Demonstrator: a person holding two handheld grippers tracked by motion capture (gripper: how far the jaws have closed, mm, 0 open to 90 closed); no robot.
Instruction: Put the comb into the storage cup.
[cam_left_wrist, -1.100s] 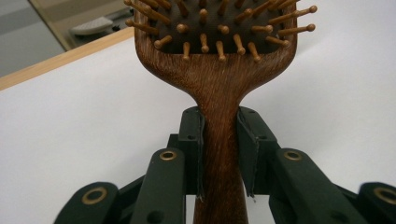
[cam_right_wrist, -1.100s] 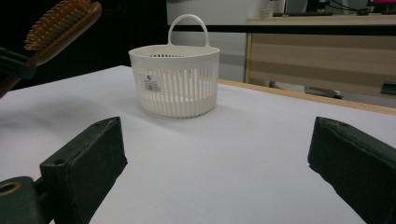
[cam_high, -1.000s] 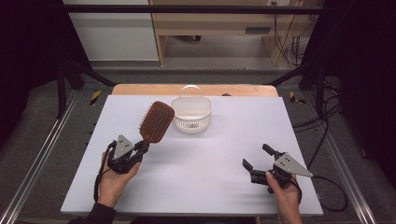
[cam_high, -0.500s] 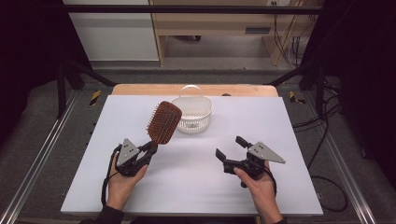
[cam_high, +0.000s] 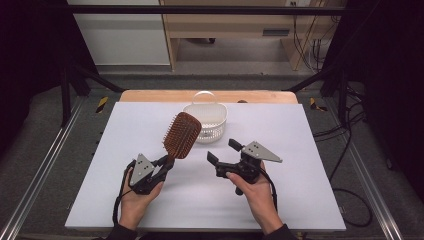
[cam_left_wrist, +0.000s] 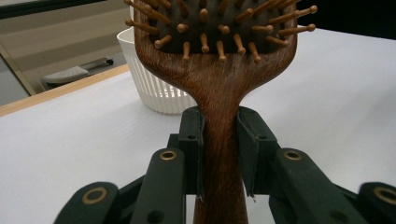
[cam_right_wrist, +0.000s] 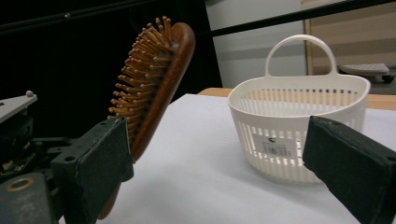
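moved: right gripper (cam_high: 222, 151) has swung in from the table's right side toward the middle, now just beside the hairbrush; left gripper (cam_high: 162, 165) has edged slightly inward with the brush
right jaws: spread wide, nothing between them; they have just been closing a little, pads not on anything
left jaws: pinching the hairbrush (cam_high: 180, 135) by the neck of its handle, pads pressed on both sides of the wood in the left gripper view
hairbrush: held off the table (cam_high: 310, 150), head tilted up and toward the far side, bristles facing the right gripper; head hangs just in front of the basket
basket: white slotted basket (cam_high: 212, 122) with loop handle, standing upright at the far middle of the table, looks empty as far as can be seen
step in hand: judged as a handover or two-handed carry of the brush, with the basket as the likely goal
how to do it well: bring right jaws onto the wooden rim or back of the head, not the bristles; line pads flat to the wood before closing
caution: left grip should hold until the right pinch is firm; thin neck could pivot if one side lets go early
clearance: keep the head above the basket rim and clear of its handle loop
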